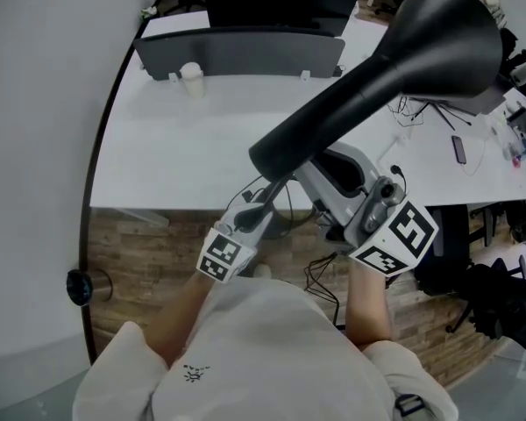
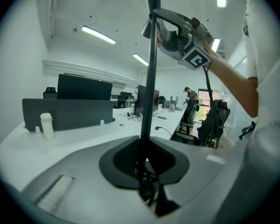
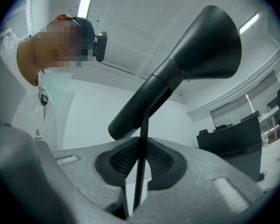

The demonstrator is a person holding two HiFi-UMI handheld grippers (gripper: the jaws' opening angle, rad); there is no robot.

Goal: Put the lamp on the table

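The black lamp is held up in the air over the front edge of the white table, its cone shade tilted up to the right. My left gripper is shut on the lamp's thin black pole, which runs up from between its jaws. Higher on the same pole, the right gripper is also shut on it. In the right gripper view the rod sits pinched between the pads, with the shade looming just above. The lamp's base is not in view.
On the table stand a white bottle and a grey divider panel at the back left. A phone and cables lie to the right. A black office chair stands at the right on the wood floor. A person stands far off.
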